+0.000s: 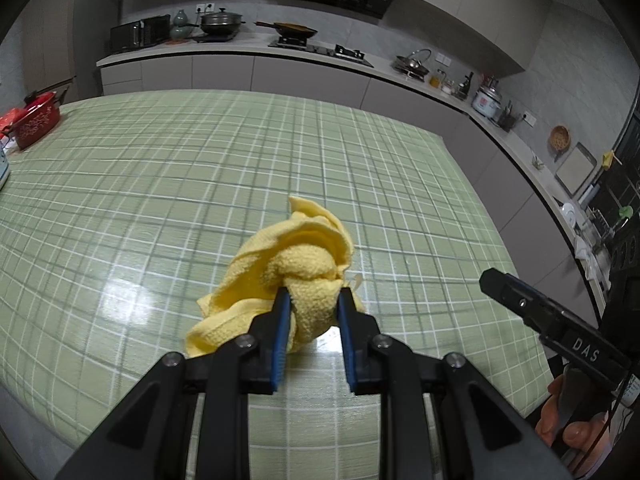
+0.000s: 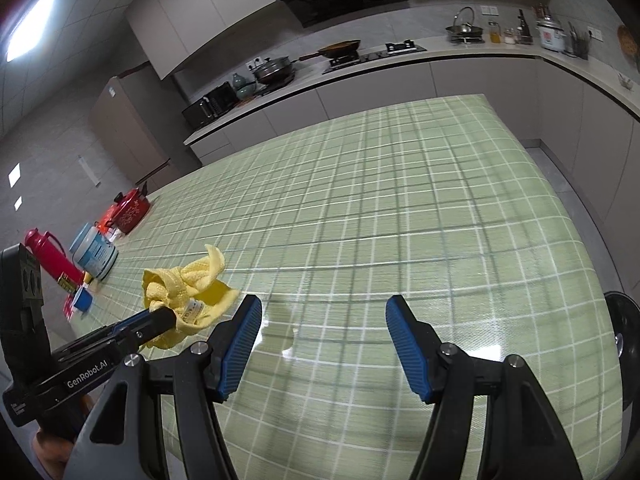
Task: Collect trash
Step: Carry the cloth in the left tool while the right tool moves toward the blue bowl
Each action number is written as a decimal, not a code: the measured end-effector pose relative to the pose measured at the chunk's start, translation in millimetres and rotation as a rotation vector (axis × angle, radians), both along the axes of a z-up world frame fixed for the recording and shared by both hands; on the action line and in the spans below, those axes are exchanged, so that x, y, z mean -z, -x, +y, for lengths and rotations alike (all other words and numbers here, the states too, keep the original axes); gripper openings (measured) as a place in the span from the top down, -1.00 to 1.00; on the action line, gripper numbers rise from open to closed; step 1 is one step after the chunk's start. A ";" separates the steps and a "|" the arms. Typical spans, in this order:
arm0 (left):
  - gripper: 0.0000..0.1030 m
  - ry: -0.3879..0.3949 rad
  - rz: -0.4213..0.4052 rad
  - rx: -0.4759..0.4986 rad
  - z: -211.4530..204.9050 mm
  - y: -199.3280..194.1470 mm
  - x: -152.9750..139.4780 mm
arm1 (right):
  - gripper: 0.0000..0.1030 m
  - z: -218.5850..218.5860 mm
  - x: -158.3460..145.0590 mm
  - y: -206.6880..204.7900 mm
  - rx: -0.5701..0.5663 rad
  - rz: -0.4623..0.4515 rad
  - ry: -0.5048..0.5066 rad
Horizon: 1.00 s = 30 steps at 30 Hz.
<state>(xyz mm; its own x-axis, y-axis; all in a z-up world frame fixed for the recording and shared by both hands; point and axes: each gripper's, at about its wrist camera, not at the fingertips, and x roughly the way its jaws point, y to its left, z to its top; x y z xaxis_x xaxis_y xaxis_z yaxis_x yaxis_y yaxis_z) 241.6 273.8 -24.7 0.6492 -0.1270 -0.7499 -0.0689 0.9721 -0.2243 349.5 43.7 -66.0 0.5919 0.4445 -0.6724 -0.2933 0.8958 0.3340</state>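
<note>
Currently the yellow cloth (image 1: 298, 276) is pinched between the left gripper (image 1: 314, 300) fingers; the right gripper (image 2: 324, 320) is held wide apart, empty, above the table (image 2: 400, 200).

Both views are dim and evenly lit, with strong fisheye bending and dark vignetting at the rims; a ceiling lamp (image 2: 30, 24) blazes at ten o'clock, white glare pools on the tablecloth (image 1: 132, 292) near centre, grid lines smear with motion blur
</note>
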 end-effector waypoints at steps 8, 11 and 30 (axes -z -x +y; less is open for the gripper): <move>0.53 -0.008 -0.008 -0.114 27.8 7.9 -1.3 | -0.29 40.1 5.0 -13.5 -0.122 0.002 0.000; 0.53 -0.011 0.004 -0.173 40.3 10.2 -0.3 | -0.29 65.5 8.7 -24.1 -0.179 0.011 0.024; 0.53 -0.057 -0.009 -0.499 142.8 73.0 -0.7 | -0.30 241.3 15.7 -7.6 -0.535 0.023 0.025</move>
